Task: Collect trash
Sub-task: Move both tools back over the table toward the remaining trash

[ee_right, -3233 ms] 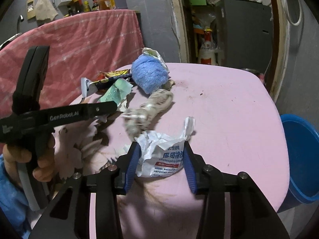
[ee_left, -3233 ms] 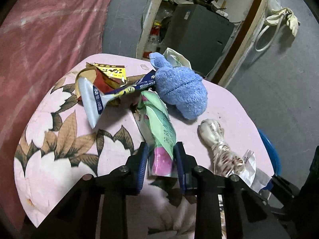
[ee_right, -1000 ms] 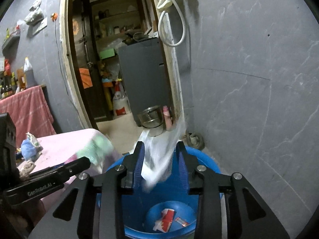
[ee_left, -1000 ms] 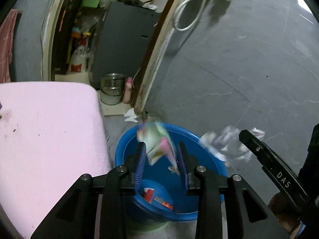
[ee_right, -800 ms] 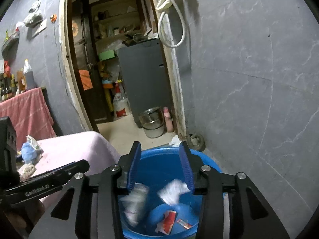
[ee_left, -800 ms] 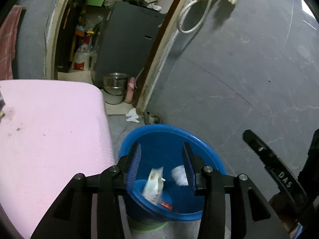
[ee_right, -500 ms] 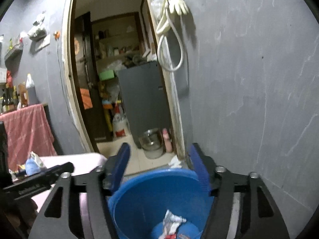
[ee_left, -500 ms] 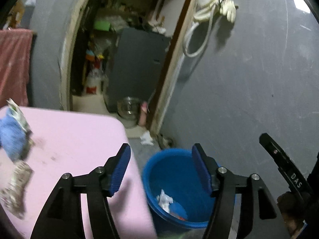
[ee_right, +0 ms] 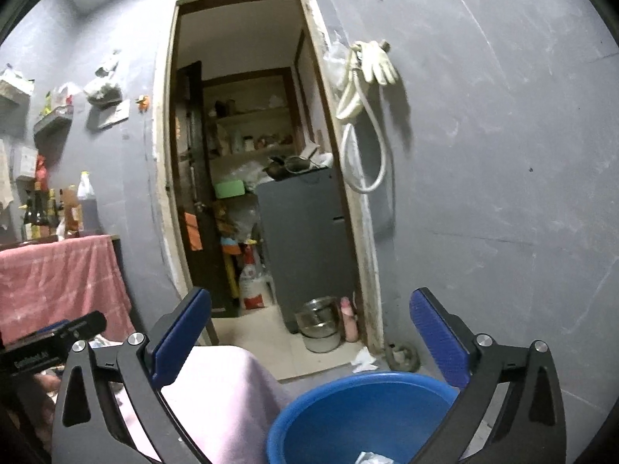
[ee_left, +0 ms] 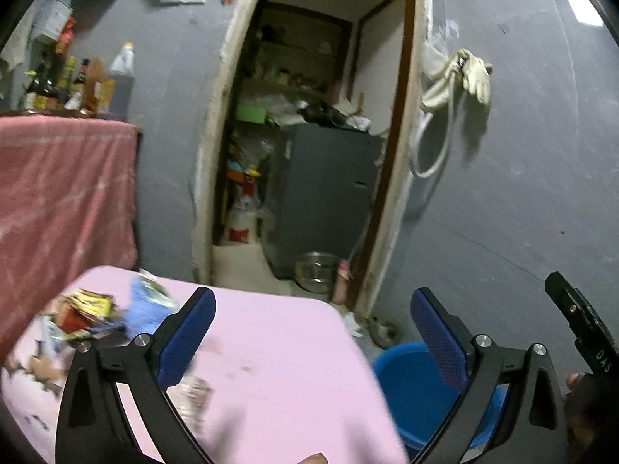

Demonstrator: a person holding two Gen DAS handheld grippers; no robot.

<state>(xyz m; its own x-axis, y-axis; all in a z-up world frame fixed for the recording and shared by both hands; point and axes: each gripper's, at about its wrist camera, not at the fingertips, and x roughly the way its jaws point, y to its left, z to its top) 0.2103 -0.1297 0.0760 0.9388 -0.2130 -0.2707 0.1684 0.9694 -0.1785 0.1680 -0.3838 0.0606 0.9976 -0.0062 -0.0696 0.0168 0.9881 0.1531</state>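
Blue bucket [ee_right: 348, 417] below right gripper [ee_right: 309, 332], both grippers' fingers [ee_left: 185, 336] opening, nothing between.

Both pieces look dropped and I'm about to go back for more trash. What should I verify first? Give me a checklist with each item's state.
1. Left gripper jaws empty, opening: ok.
2. Right gripper jaws empty, opening: ok.
3. White scrap inside the blue bucket: ok.
4. Trash left on the pink table, the wrapper pile: ok, though blurred.
5. Which piece is nearest to grab: cannot tell.
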